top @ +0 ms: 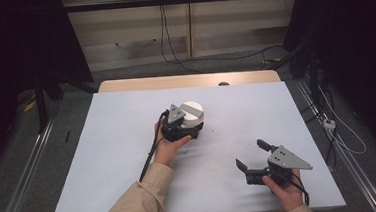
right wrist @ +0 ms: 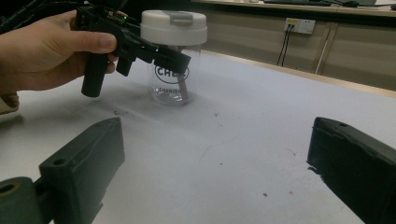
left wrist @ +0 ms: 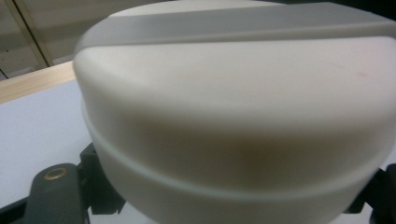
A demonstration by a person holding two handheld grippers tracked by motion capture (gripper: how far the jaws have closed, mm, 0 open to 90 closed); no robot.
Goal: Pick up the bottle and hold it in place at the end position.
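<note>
A clear jar (top: 192,113) with a white lid (right wrist: 173,25) and dark printed lettering stands upright near the middle of the pale table cover (top: 119,156). My left gripper (top: 191,128) is shut on the jar just under the lid, with one black jaw crossing the front of the glass (right wrist: 175,81). In the left gripper view the lid (left wrist: 233,93) looms very close, and a black finger (left wrist: 56,196) shows beside it at the bottom. My right gripper (top: 251,154) rests near the front right of the table, open with nothing between its jaws, and faces the jar.
The wooden table edge (top: 189,81) runs along the far side. Cables (top: 172,52) trail across the floor behind, and more lie by the right rail (top: 338,135). A wall socket (right wrist: 299,24) sits on the far panel. Small dark specks (right wrist: 265,194) dot the cover.
</note>
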